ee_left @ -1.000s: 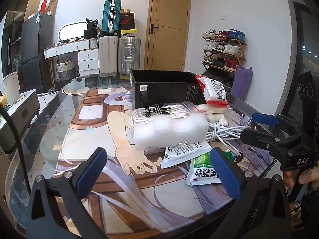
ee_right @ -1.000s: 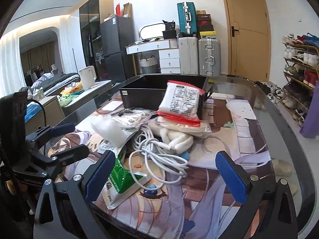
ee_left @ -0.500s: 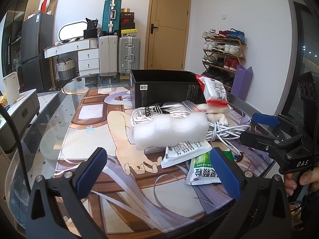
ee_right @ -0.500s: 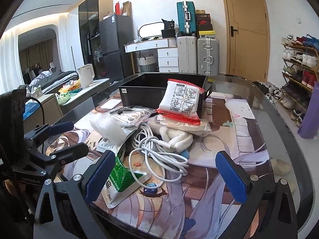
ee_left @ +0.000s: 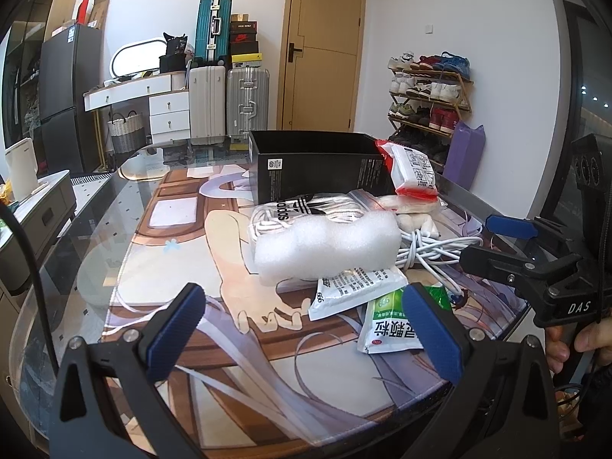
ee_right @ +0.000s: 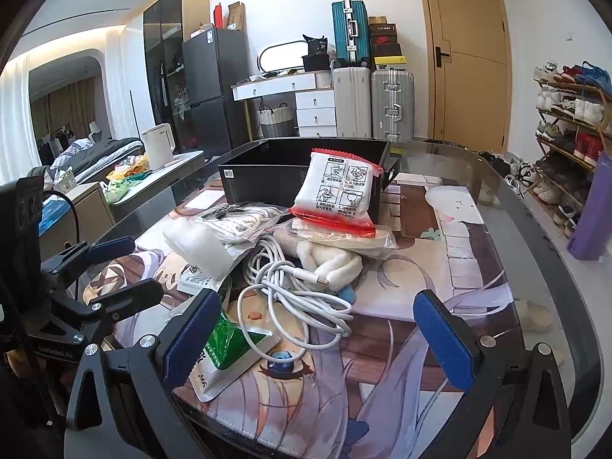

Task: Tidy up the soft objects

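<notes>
A: Where is the white, lumpy foam roll (ee_left: 325, 246) relative to the left gripper (ee_left: 306, 323)?

B: Straight ahead and slightly above, on top of the pile, long axis crosswise to the fingers. Left jaws are spread wide, nothing held.

A: And the right gripper (ee_right: 321, 329)?

B: Also spread and empty, aimed at the coiled white cable (ee_right: 290, 290). The open black cardboard box (ee_left: 317, 168) is seen behind the pile. The foam looks soft, compressible.

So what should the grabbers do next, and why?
Probably ease the left gripper forward onto the white foam roll. Both grippers are open and empty, the roll lies on top of the pile right ahead of it, and the black box behind stands open.
</notes>
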### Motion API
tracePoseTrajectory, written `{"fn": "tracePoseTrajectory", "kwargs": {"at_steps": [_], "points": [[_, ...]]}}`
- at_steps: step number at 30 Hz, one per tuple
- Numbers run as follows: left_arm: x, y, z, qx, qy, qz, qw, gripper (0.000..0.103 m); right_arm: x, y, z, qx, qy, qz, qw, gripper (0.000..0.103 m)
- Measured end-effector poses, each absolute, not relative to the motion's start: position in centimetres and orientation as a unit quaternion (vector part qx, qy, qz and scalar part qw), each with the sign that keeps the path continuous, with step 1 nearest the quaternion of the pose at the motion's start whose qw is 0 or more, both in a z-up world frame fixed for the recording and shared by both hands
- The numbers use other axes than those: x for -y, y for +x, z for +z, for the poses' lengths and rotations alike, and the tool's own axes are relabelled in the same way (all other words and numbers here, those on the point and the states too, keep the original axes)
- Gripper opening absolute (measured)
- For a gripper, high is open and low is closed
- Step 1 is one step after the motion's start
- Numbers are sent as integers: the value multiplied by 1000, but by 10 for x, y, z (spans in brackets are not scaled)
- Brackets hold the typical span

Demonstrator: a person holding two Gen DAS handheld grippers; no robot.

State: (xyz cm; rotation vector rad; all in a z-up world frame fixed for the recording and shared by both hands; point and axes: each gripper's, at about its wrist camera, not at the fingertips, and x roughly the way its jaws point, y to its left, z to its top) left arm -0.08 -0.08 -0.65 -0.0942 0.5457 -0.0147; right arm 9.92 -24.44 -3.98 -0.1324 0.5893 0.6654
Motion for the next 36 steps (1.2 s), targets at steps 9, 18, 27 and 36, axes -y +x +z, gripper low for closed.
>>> {"fn": "tracePoseTrajectory", "kwargs": {"at_steps": [9, 18, 27, 36], "points": [[1, -1, -6, -269, -46, -7, 962, 103, 245, 99, -40, -289, -63, 323, 899, 103], [1, -1, -7, -268, -48, -7, 962, 103, 244, 99, -40, -289, -61, 326, 898, 103], [0, 0, -8, -270, -53, -9, 961, 103, 243, 99, -40, -293, -59, 335, 894, 103], [-3, -1, -5, -273, -62, -15, 960, 103, 245, 100, -40, -294, -57, 332, 895, 103]]}}
